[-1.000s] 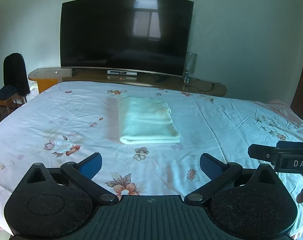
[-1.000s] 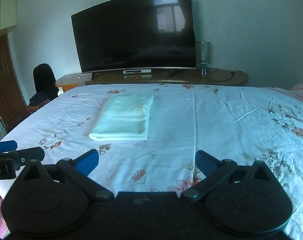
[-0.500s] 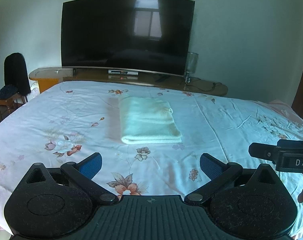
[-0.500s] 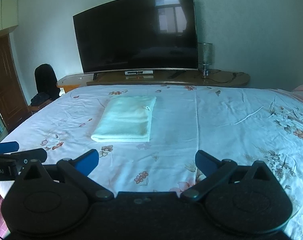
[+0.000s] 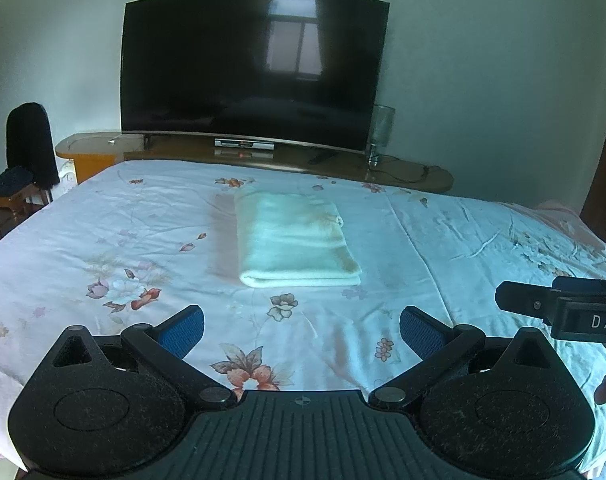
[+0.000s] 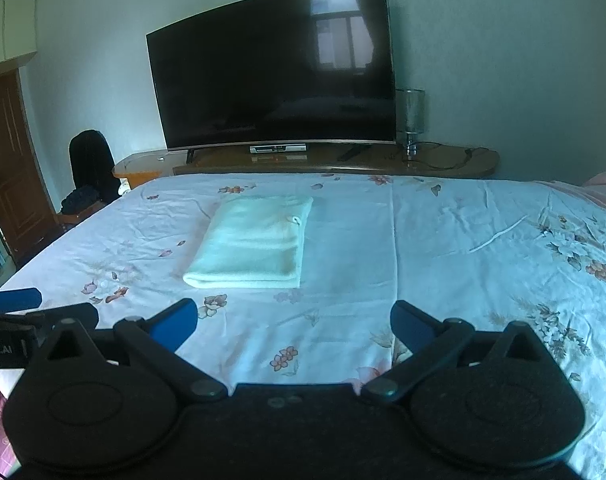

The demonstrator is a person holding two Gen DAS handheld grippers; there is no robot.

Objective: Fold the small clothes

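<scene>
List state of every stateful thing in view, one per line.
Towel: folded, flat on the bed, untouched.
Left tool: open, empty, short of the towel.
Right tool: open, empty, short of the towel.
TV: off, screen dark, reflecting a window.
Bed sheet: spread out, lightly creased.
Door: shut.

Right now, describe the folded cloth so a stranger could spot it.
Find the big dark TV; the bed lies before it. On the flowered sheet sits the cloth, a plain pale-green folded rectangle, the only unpatterned thing there.
</scene>
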